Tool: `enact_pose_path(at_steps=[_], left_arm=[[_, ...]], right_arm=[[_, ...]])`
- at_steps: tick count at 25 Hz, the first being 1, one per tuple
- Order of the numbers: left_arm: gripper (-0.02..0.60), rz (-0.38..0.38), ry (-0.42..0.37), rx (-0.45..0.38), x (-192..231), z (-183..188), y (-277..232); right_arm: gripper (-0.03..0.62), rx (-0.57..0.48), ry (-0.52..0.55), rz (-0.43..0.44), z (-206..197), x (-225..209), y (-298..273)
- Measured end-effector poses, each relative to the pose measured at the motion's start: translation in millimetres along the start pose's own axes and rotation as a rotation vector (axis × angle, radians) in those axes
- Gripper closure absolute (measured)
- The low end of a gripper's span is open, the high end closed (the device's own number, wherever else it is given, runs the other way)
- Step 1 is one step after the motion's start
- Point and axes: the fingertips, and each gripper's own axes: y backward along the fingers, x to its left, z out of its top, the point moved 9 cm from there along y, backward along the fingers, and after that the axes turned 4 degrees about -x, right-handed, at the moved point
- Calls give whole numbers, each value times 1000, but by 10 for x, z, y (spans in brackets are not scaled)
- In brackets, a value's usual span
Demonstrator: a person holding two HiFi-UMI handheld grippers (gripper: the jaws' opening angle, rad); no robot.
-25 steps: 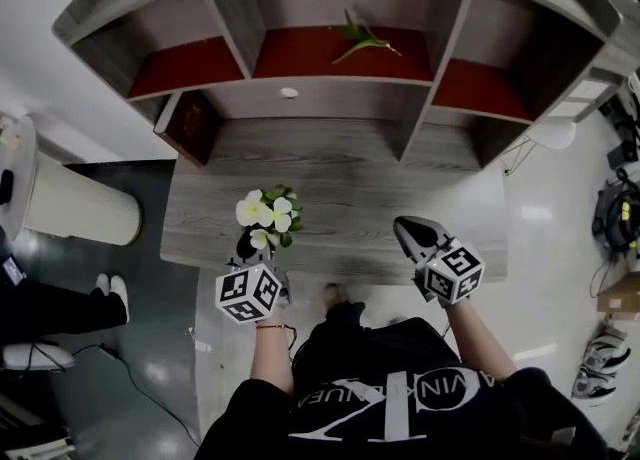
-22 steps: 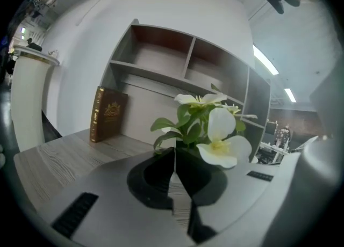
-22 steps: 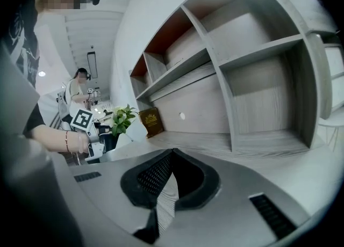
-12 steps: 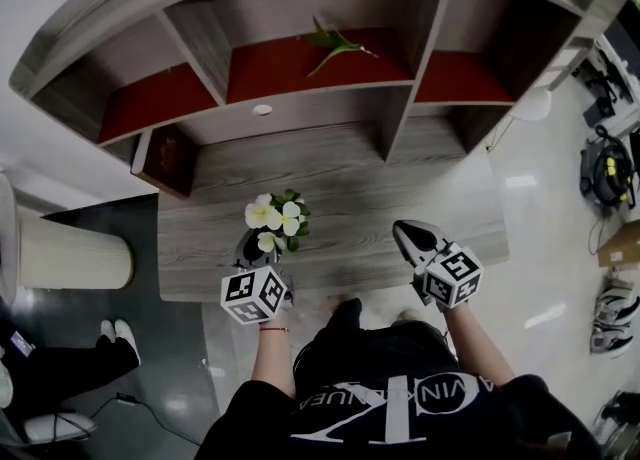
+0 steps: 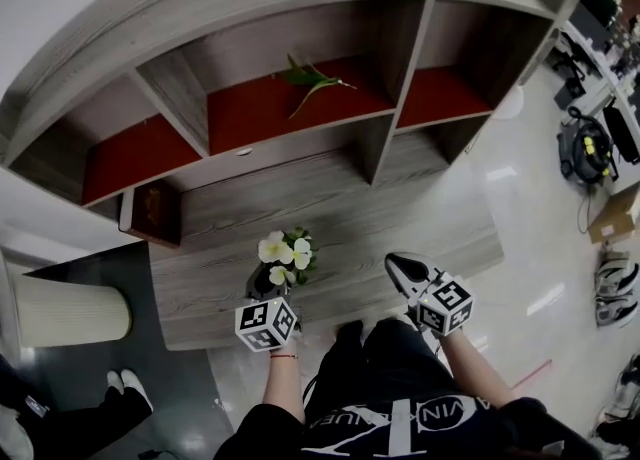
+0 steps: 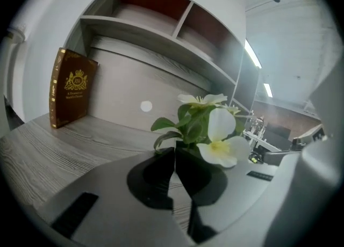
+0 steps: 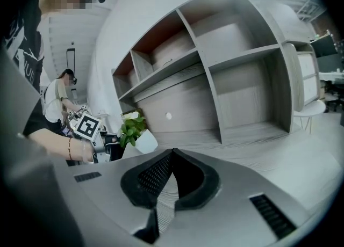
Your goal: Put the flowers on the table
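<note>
A small bunch of white flowers with green leaves sits in my left gripper, just above the front part of the grey wooden table. In the left gripper view the jaws of the left gripper are shut on the flowers' green stems. My right gripper hovers over the table's front edge to the right, shut and empty; its black pads meet at the tips. The right gripper view shows the flowers at the left.
A grey shelf unit with red-backed compartments rises behind the table; a green sprig lies in its middle compartment. A brown book leans at the table's back left. A white cylinder and a person's feet are on the floor at left.
The head camera has swung, so the shelf and table sit differently in view. The left gripper still holds the flowers over the table's front; both grippers keep about the same places.
</note>
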Motion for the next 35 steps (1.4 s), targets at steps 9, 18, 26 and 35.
enact_pose_path(at_steps=[9, 18, 26, 35], left_arm=[[571, -51, -11, 60, -160, -90, -386], [571, -43, -22, 77, -98, -82, -686], [569, -38, -6, 90, -64, -103, -867], [569, -18, 12, 96, -39, -152, -981]], right_arm=[[583, 38, -23, -7, -115, -109, -1], [583, 65, -22, 8, -124, -203, -168], [583, 67, -48, 11, -176, -244, -221], [583, 75, -62, 14, -241, -271, -238]])
